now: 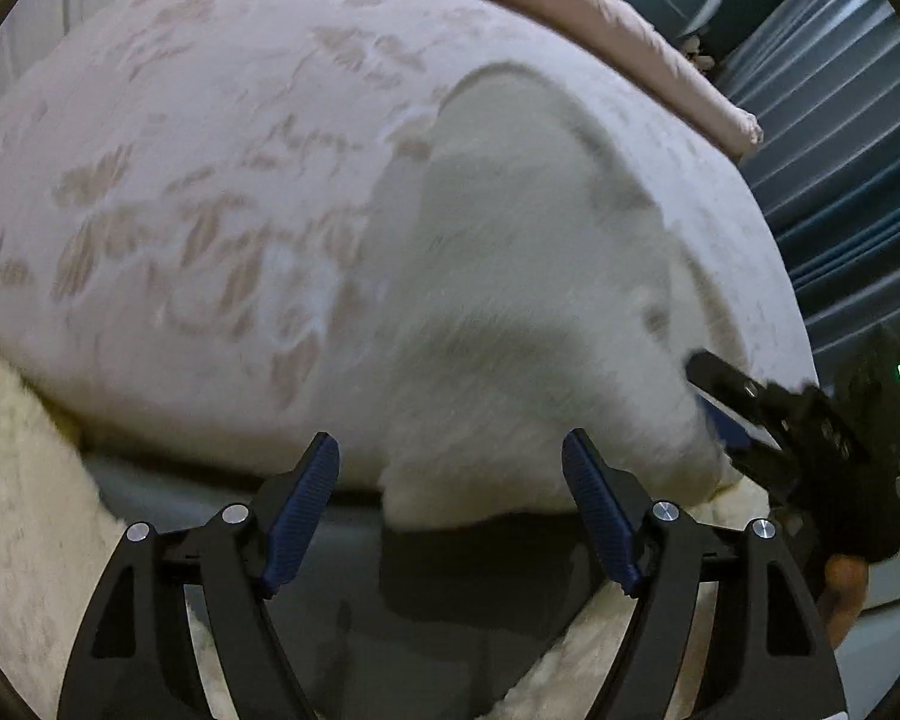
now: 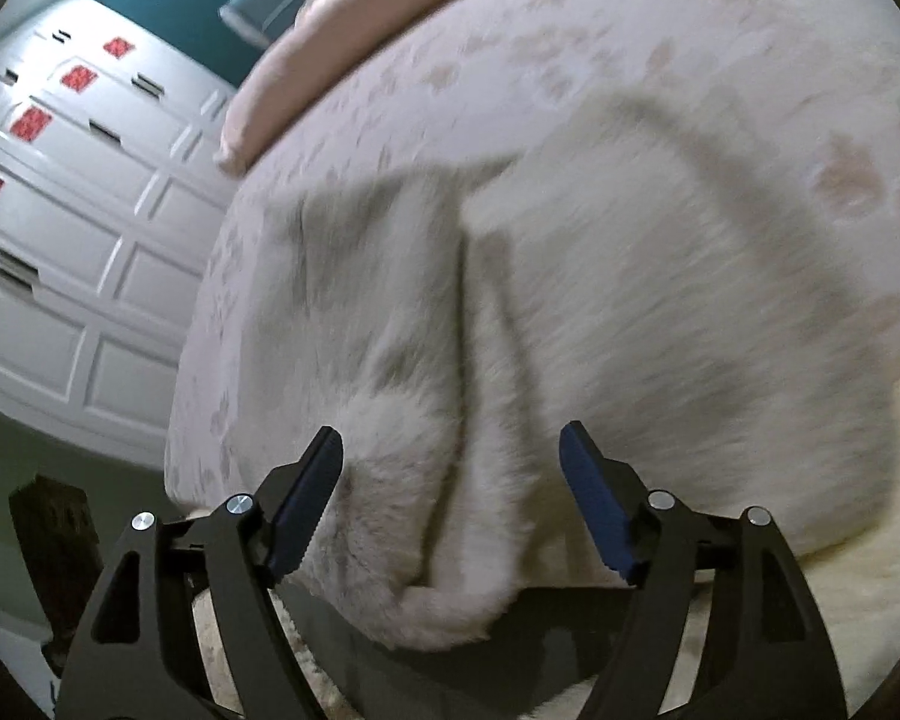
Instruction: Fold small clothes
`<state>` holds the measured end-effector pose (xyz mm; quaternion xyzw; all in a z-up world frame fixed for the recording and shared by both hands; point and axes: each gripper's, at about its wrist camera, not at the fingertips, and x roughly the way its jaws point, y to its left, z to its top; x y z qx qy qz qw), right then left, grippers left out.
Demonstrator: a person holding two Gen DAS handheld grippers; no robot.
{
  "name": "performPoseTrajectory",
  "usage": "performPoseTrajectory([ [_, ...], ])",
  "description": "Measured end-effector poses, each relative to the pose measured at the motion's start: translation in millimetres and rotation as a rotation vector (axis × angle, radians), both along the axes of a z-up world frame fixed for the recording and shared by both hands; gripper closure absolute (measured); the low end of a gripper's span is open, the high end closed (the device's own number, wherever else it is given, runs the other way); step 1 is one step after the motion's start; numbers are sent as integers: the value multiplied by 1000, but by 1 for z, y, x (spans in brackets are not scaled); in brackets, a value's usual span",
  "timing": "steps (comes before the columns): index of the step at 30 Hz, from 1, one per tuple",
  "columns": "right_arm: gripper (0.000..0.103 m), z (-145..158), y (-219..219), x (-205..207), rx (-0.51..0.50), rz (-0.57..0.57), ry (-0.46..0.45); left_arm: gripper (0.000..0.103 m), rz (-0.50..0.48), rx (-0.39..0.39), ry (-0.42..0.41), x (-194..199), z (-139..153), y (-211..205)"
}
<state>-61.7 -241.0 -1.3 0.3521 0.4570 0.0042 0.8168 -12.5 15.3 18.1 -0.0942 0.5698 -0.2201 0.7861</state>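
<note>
The white fleece garment (image 1: 510, 300) lies on the bed (image 1: 180, 150), spread over the patterned pink-and-white bedspread close to the near edge, and its near hem droops over that edge toward the floor. In the right wrist view a long crease or folded flap runs up the middle of the garment (image 2: 450, 330), so it looks partly folded, though blur hides the exact layers.

The left gripper (image 1: 450, 504) hangs just before the overhanging hem with its jaws spread and nothing between the blue pads. The right gripper (image 2: 450, 498) also stands released: its pads straddle the rolled near corner of the fleece without pressing on it. From the left wrist view the right gripper (image 1: 798, 426) shows at the garment's right edge, close to the cloth.

The main risk is the overhang. With neither gripper holding the cloth, the drooping hem could pull more of the fleece off the bed, and the fold would slide apart. The fleece is thick and springy, so a loose flap may spring open once released. If a gripper closes from here, it may pinch the bedspread along with the fleece, or catch only one layer and drag the fold crooked.

A pink blanket (image 1: 600, 18) lies along the far side of the bed, and white cupboard doors (image 2: 60, 210) stand beyond.
</note>
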Motion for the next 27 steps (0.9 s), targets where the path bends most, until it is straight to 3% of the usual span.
performPoseTrajectory([
  [4,29,-13,21,10,37,7,37,29,-8,4,26,-9,-8,2],
  [5,37,-11,26,12,20,11,34,29,-9,2,27,-10,-8,1],
  [6,56,-8,30,15,3,20,30,29,-7,0,26,-9,-8,0],
  [8,79,2,37,21,5,63,-3,29,1,-4,8,-10,-4,2],
  [12,85,70,34,14,61,92,-224,29,-10,-14,-53,-11,13,2],
  [14,85,117,19,-5,93,80,-389,29,-19,-28,-83,-13,25,2],
  [16,85,148,-4,-33,24,39,-491,29,-26,-51,-106,-14,35,0],
  [17,84,150,-15,-43,-15,10,-498,29,-28,-58,-106,-13,35,-1],
  [19,84,130,-39,-53,-173,-65,-393,29,-39,-89,-79,-9,33,-8],
  [20,84,105,-50,-50,-258,-91,-275,29,-43,-97,-66,-7,31,-13],
  [21,84,65,-66,-44,-298,-111,-109,29,-49,-102,-57,-5,29,-18],
  [23,84,20,-81,-46,-270,-152,25,29,-69,-92,-49,-4,27,-32],
  [25,84,3,-79,-51,-258,-146,32,29,-104,-88,-66,-4,33,-47],
  [27,84,13,-71,-51,-269,-149,2,29,-132,-86,-95,-5,42,-62],
])
